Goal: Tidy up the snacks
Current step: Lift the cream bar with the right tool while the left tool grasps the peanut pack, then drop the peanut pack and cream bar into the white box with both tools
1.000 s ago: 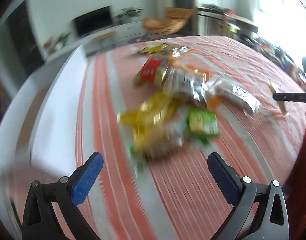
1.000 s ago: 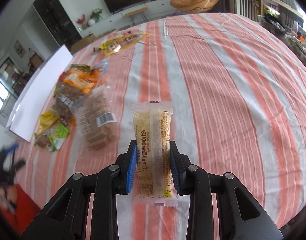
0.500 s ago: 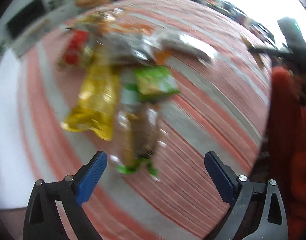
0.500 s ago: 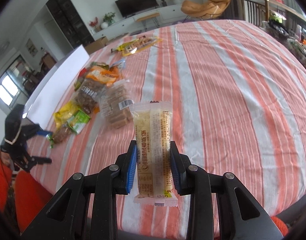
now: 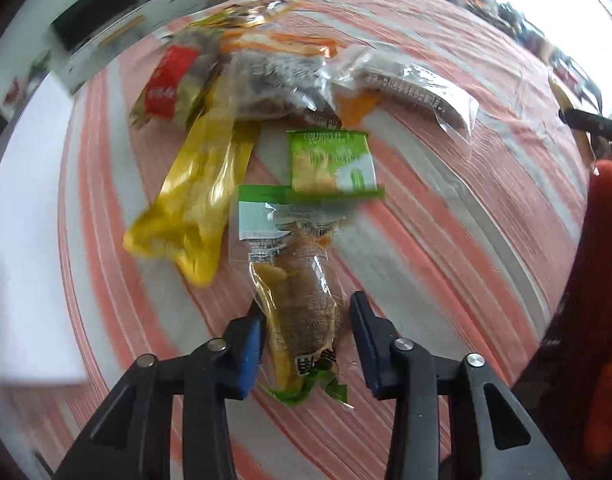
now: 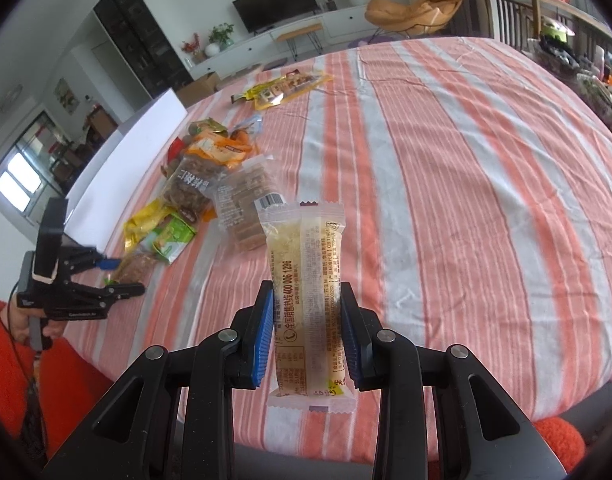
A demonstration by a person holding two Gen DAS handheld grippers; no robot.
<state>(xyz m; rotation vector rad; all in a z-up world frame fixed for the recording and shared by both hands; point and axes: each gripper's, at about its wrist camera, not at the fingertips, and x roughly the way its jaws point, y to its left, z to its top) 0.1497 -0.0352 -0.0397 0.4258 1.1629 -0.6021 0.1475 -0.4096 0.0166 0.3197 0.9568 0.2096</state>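
Your right gripper (image 6: pixel 307 334) is pinching a long pale snack bar (image 6: pixel 308 300) across its middle, with both blue pads pressed flat against the wrapper. The bar stands up out of the jaws, above the striped tablecloth (image 6: pixel 466 200), well apart from the rest of the snacks.

Your left gripper (image 5: pixel 306 344) sits low at the near end of the pile, its 2 fingers straddling a clear packet with a brown snack (image 5: pixel 302 300) and green ends. The left pad touches the wrapper; a narrow gap shows at the right pad, so the jaws are partly spread and not yet clamped.

Just beyond that packet lie a small green packet (image 5: pixel 332 160) and a yellow packet (image 5: pixel 194 196), side by side. Farther back are a red packet (image 5: pixel 168 88), a dark nut bag (image 5: pixel 274 84) and a clear packet (image 5: pixel 418 88) with a printed label. From the right camera, the pile sits beside a white board (image 6: pixel 126 152) on the cloth's left edge.
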